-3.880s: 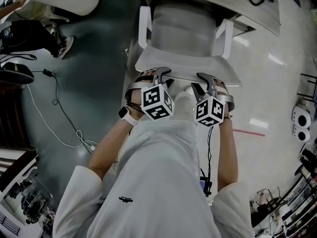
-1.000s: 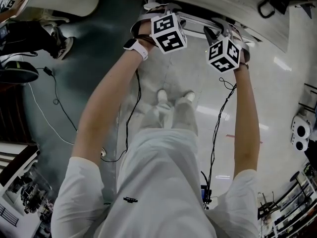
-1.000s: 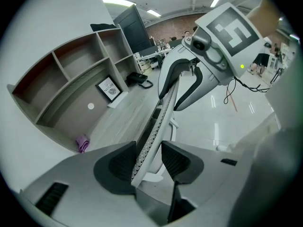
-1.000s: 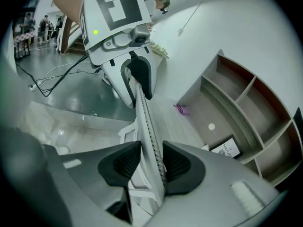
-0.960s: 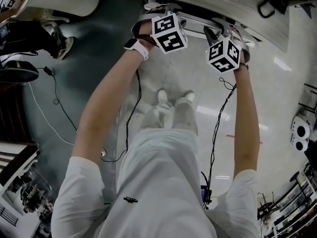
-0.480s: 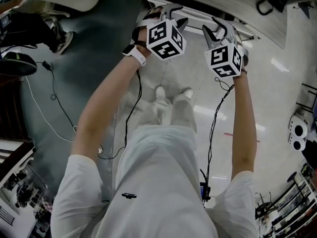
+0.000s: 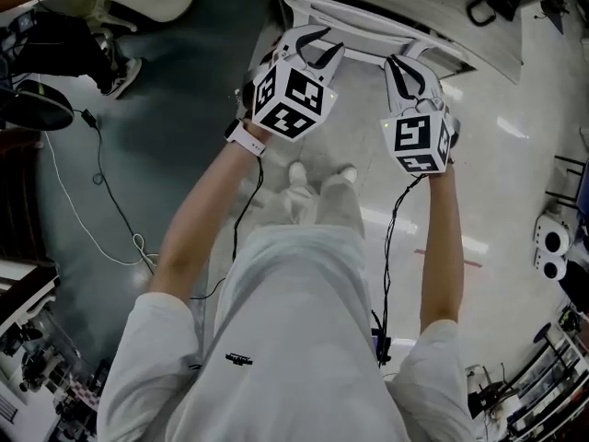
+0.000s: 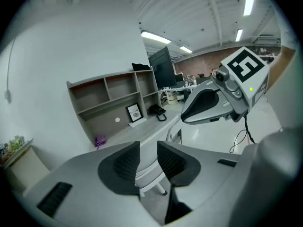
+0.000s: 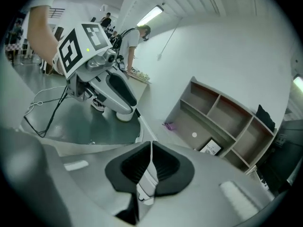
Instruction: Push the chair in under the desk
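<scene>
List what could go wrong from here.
The black cable hanging by the right forearm drops close to the legs; a step back could snag it.
The white floor cable loops close on the left, a possible trip.
The chair back shows beyond the desk edge; it may not be fully in.

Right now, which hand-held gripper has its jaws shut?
The right hand-held gripper: its jaws meet. The left hand-held gripper shows a gap between its jaws. Both have just been closing, with nothing between them.
</scene>
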Tool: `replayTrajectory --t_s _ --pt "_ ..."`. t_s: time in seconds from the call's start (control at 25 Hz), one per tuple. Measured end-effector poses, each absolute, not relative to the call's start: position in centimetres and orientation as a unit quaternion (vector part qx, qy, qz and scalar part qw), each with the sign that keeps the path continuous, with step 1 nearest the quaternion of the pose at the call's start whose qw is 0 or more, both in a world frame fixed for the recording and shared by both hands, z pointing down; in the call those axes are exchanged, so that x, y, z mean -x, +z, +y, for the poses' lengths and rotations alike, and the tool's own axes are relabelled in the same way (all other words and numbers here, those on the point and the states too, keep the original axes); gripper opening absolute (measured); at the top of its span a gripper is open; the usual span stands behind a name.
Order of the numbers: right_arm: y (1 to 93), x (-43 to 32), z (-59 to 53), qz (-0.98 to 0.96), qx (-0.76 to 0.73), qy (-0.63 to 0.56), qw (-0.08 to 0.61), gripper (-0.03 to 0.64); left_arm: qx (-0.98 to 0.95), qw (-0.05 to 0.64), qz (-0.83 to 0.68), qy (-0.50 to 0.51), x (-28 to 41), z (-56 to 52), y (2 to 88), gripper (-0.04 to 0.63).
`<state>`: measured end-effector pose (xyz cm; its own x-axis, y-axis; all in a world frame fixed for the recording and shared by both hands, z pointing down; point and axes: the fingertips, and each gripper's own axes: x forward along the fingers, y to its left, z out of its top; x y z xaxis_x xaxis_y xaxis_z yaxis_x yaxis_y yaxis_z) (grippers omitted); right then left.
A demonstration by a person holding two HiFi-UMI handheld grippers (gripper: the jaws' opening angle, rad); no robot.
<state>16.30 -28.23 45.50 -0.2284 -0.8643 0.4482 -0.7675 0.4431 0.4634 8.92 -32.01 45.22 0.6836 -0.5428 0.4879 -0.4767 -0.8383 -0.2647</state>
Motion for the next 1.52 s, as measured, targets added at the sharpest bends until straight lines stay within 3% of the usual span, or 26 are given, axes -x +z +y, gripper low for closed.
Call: replayTrajectory --t_s 0.2,0.32,0.84,1.52 --pt "42.8 -15.0 -24.6 -0.774 -0.547 -0.071 0.311 0.018 0.911 0.047 0.318 -0.258 -6.0 -28.6 42.9 0.024" --pt "41.0 -14.3 -22.6 -0.771 -0.564 -0.063 0.289 0.02 0.91 0.032 0.334 -0.245 -4.4 -26.6 41.9 0.012" --pt "34.4 -12.3 -15.4 -0.754 -0.627 -0.05 0.19 0.019 0.906 -0.035 0.393 -0.154 2.2 -19.9 37.0 0.008" --pt "33.3 -11.5 -9.3 -0.727 -0.672 -0.045 0.133 0.02 0.912 -0.012 0.395 -0.109 5.5 -14.2 33.3 0.008"
